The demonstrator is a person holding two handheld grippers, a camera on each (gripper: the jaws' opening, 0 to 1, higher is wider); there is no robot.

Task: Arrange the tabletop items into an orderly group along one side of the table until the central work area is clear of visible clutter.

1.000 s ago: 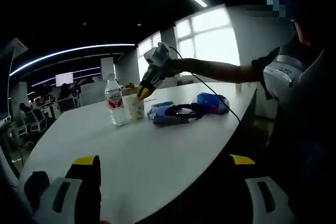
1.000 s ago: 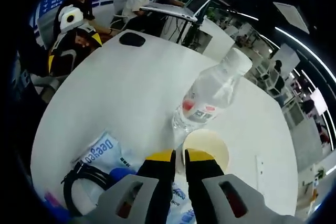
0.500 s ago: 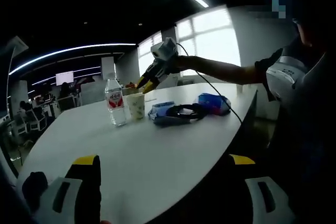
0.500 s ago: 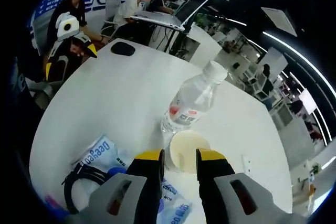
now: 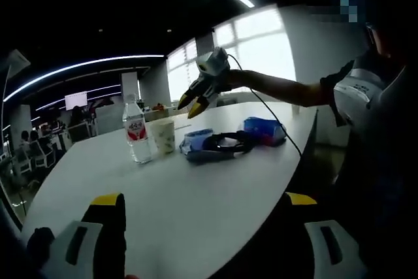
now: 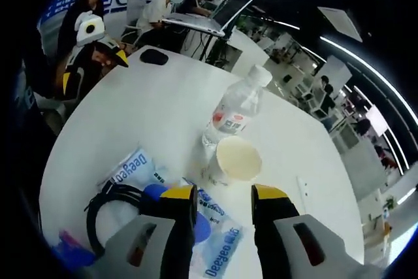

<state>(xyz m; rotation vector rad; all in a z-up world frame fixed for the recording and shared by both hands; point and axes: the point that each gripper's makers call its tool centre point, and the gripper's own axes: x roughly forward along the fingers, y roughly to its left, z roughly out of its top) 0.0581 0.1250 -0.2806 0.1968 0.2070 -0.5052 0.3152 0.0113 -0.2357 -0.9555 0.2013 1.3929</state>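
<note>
On the white table (image 5: 196, 187) a clear water bottle (image 5: 137, 138) with a red label stands upright, a pale paper cup (image 5: 163, 136) right beside it. Next to them lie blue wipe packets (image 5: 194, 142), a coiled black cable (image 5: 225, 140) and a blue pouch (image 5: 264, 129). My right gripper (image 5: 194, 101) hangs in the air above the cup and packets. In its own view my right gripper (image 6: 225, 194) is open, above and short of the cup (image 6: 236, 158) and bottle (image 6: 235, 112), with the packets (image 6: 134, 174) and cable (image 6: 108, 204) below left. My left gripper (image 5: 204, 199) is wide open over the near table edge, holding nothing.
A small black object (image 6: 155, 57) lies near the far table edge. Beyond it a laptop (image 6: 202, 21) sits on another desk with people seated around. A thin cord runs from the right gripper over the table. The person's torso stands at the table's right side.
My right gripper opened off the cup's rim, then lifted up and back; the cup stays upright beside the bottle. The left gripper has barely moved.
</note>
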